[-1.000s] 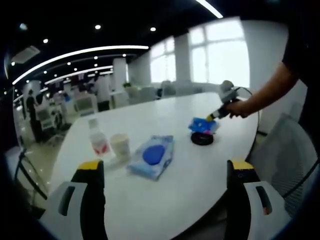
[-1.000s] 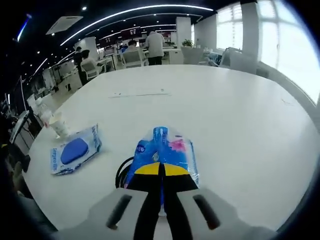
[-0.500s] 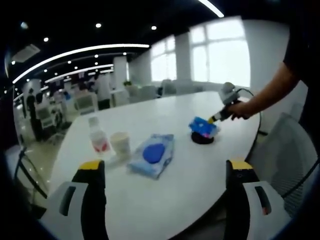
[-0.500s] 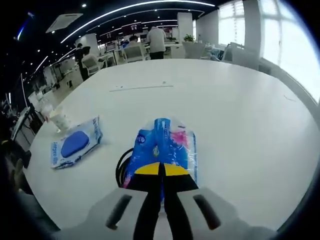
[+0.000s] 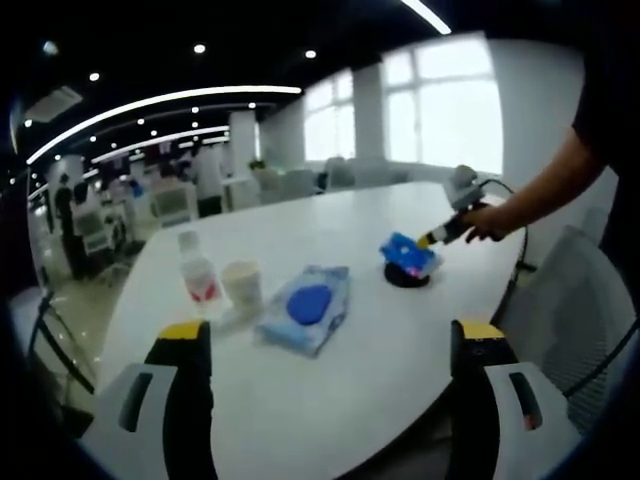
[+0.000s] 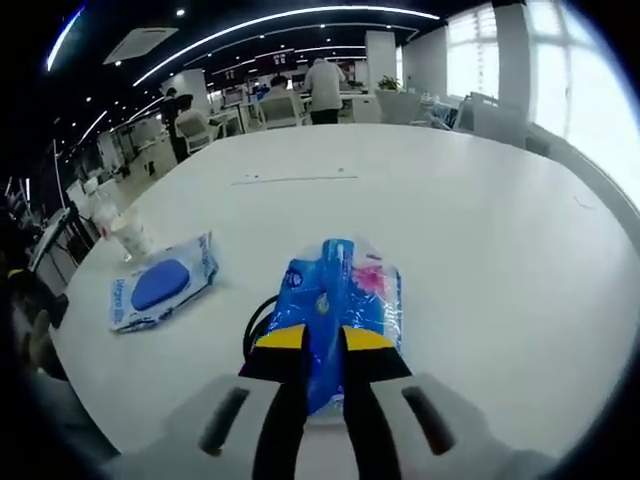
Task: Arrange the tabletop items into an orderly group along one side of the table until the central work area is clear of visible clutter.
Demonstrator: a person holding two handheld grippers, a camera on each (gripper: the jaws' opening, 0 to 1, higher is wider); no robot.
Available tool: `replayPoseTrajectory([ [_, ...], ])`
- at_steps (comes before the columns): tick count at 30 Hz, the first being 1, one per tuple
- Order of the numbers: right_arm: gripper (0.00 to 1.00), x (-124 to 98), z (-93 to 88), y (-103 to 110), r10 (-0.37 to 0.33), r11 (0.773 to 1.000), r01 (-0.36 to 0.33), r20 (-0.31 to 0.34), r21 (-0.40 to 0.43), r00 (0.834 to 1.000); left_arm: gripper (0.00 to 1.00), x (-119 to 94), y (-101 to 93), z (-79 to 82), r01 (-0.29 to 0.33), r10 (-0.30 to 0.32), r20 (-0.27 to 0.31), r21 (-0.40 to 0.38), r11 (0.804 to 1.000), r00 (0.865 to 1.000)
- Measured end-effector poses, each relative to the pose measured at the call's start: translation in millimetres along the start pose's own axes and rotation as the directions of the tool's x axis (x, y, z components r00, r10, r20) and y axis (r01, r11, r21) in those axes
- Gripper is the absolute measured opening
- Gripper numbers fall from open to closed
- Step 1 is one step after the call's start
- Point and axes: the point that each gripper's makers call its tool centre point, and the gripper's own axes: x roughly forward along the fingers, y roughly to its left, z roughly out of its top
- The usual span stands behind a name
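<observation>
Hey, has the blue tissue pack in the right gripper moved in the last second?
Yes. In the left gripper view the tissue pack, held by the right gripper, has lifted slightly off the black ring beneath it, which stayed put.

left view distant, right view close, shared table

white table carries bottle, cup, wipes pack (flat).

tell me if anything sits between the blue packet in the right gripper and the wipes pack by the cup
Nothing visible does. Bare table lies between the blue packet and the wipes pack; the cup stands beyond.
</observation>
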Motion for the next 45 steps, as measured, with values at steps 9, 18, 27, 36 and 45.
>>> replayPoseTrajectory([
  [9, 0.26, -5, 5.9, 9, 0.043, 0.998, -0.041, 0.046, -0.046, 0.998, 0.96, 1, -0.4, -3.1, -0.002, 0.002, -0.022, 0.005, 1.000, 1.000],
  [18, 0.37, -8, 15.1, 15, 0.095, 0.994, -0.089, 0.087, -0.069, 0.992, 1.00, 4, -3.1, -11.4, 0.019, -0.019, -0.066, 0.000, 1.000, 0.998],
  [27, 0.56, -9, 24.8, 33, 0.172, 0.980, -0.160, 0.103, -0.115, 0.980, 1.00, 7, -0.1, -20.5, 0.037, -0.042, -0.110, -0.054, 0.998, 0.993],
  [36, 0.73, -7, 30.2, 51, 0.243, 0.961, -0.224, 0.107, -0.161, 0.964, 1.00, 19, 0.9, -28.7, 0.070, -0.085, -0.169, -0.093, 0.993, 0.982],
  [45, 0.90, -3, 33.5, 67, 0.289, 0.941, -0.264, 0.099, -0.213, 0.952, 1.00, 36, 5.8, -23.1, 0.063, -0.087, -0.166, -0.146, 0.987, 0.982],
])
